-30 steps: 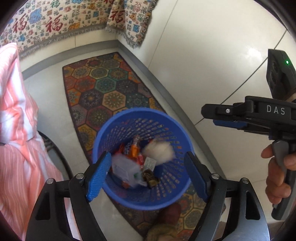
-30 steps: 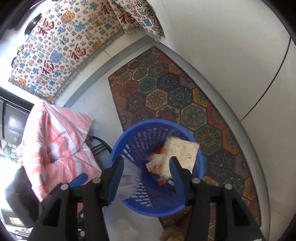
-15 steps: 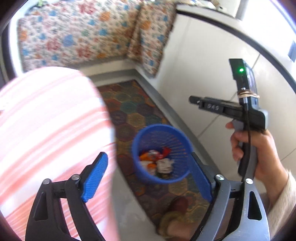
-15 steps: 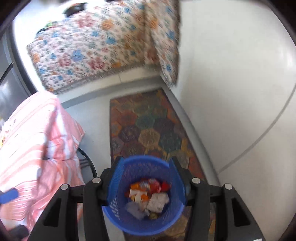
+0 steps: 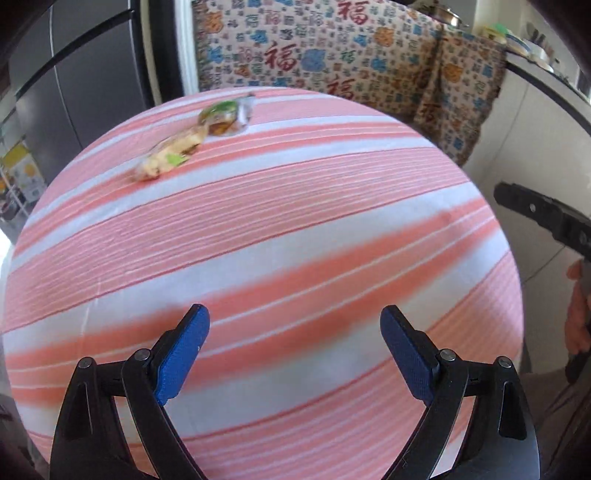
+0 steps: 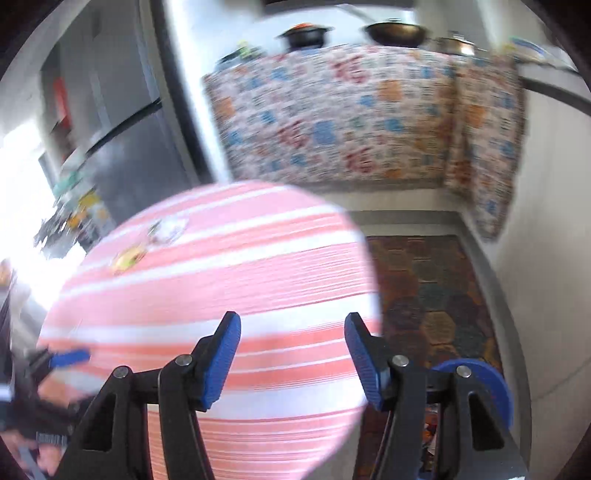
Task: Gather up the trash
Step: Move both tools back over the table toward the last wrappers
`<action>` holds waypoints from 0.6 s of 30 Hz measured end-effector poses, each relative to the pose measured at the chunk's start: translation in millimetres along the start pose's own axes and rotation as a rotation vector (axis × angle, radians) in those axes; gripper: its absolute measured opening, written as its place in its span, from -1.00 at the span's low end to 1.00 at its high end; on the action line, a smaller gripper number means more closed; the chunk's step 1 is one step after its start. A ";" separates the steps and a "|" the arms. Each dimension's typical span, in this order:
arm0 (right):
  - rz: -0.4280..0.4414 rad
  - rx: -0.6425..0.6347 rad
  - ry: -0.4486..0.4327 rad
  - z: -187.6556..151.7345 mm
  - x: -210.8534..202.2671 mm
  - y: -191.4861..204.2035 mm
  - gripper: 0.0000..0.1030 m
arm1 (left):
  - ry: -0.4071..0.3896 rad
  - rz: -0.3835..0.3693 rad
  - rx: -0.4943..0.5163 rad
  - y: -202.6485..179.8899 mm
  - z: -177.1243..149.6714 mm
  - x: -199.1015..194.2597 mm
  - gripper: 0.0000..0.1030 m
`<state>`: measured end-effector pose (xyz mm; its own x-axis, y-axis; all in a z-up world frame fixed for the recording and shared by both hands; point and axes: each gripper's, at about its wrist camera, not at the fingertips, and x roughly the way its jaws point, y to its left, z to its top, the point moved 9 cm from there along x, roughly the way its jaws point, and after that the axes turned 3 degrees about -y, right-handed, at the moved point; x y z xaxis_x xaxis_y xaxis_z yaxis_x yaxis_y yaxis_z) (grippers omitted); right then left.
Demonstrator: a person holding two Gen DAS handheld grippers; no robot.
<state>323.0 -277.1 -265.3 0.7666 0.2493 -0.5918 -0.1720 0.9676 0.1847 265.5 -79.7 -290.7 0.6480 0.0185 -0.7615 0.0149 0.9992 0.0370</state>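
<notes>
Left tongs (image 5: 294,349): we see them spread wide, just opening, empty
Right tongs (image 6: 292,356): spread, just opening, empty
Wrappers (image 5: 192,142): 2, upper left on our striped tabletop (image 5: 295,229)

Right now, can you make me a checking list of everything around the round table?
Surface: round table with pink striped cloth, mostly bare.
Job's things: two wrappers near the far edge; blue bin on the floor beside the table, trash inside.
Clutter: nothing seen.
Tongs: left tongs wide open, empty; right tongs open, empty; both have just been opening.
Cables: nothing seen.
Surroundings: patterned cloth over a counter with pots, hexagon rug, grey fridge.
</notes>
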 end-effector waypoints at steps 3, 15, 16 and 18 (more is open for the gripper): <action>0.046 -0.088 0.062 -18.0 21.7 44.7 0.16 | -0.009 0.042 -0.005 34.7 1.3 9.3 0.83; 0.069 -0.192 0.187 -42.9 75.4 109.9 0.28 | 0.012 0.043 0.046 86.5 24.2 27.6 0.99; 0.065 -0.202 0.184 -43.0 76.5 110.1 0.29 | 0.014 0.037 0.048 90.2 27.8 30.5 0.99; 0.055 -0.223 0.180 -44.6 79.1 113.4 0.32 | 0.015 0.029 0.058 97.5 36.7 37.7 0.99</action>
<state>336.5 -145.9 -326.1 0.6339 0.2851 -0.7190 -0.3573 0.9324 0.0547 319.4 17.1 -292.1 0.6371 0.0479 -0.7693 0.0407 0.9946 0.0957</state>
